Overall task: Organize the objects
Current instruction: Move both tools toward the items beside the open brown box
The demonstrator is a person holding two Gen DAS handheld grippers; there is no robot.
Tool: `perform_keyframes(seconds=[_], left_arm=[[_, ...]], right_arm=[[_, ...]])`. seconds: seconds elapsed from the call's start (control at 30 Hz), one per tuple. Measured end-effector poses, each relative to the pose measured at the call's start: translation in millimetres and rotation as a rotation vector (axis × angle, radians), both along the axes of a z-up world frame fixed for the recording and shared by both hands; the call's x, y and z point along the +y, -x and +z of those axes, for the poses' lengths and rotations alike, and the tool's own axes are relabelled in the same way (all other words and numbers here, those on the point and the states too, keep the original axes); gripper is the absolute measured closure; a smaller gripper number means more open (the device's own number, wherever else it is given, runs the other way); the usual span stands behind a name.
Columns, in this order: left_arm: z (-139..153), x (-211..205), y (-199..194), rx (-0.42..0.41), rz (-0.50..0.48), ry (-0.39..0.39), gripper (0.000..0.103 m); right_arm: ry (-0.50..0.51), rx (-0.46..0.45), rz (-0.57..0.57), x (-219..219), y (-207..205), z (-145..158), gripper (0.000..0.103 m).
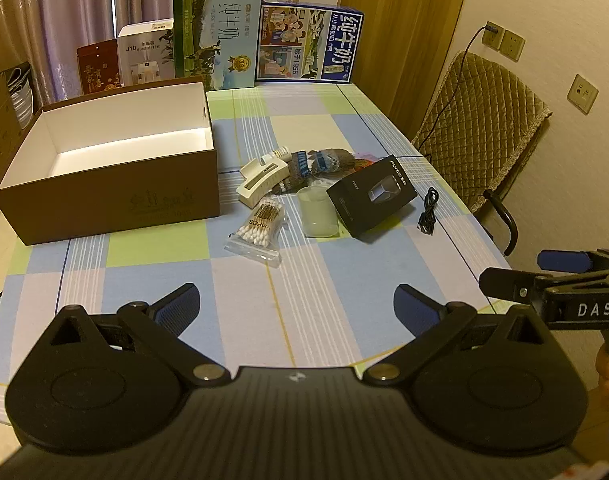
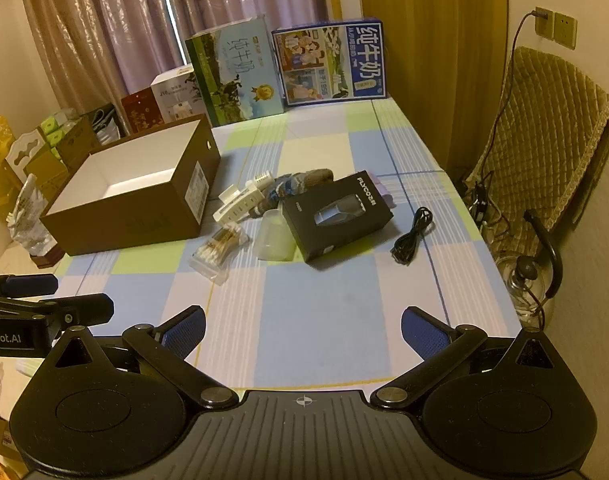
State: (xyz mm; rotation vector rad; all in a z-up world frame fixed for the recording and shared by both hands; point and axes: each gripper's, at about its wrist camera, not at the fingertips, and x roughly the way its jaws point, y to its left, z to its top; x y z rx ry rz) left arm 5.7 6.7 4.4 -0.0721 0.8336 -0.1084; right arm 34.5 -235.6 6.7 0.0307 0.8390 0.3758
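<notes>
Both the left claw (image 1: 297, 307) and the right claw (image 2: 303, 328) are spread wide, nothing held, above the bench (image 1: 344, 280) near edge. Small objects (image 1: 324, 196) are clustered mid-bench, right of the open brown box (image 1: 104, 200).

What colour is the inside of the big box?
White inside the box, brown outside. The left wrist view shows it best.

desk cloth (image 1: 344, 128): checked pale blue, green, cream, lilac, white stripes
open box (image 1: 116, 204): brown outside, white inside
small box (image 2: 338, 216): black
cable (image 2: 412, 236): black
hair clip (image 1: 260, 180): cream
chair cover (image 1: 484, 128): quilted tan
curtains (image 1: 64, 8): mauve
</notes>
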Motion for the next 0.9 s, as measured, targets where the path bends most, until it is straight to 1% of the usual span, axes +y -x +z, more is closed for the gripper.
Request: perform_keyframes(seconds=[0.67,0.9], left_arm=[[3.5,-2.1,-1.8,-0.002,0.009,-0.003,0.001],[4.5,-5.4,-6.9,0.001,0.016,-0.002,0.001]], right_arm=[[-0.001,-0.003,0.010,-1.3,-1.3,-0.2,0.002],[-0.001,0.000,0.021,-3.9,-8.9,0.2,0.002]])
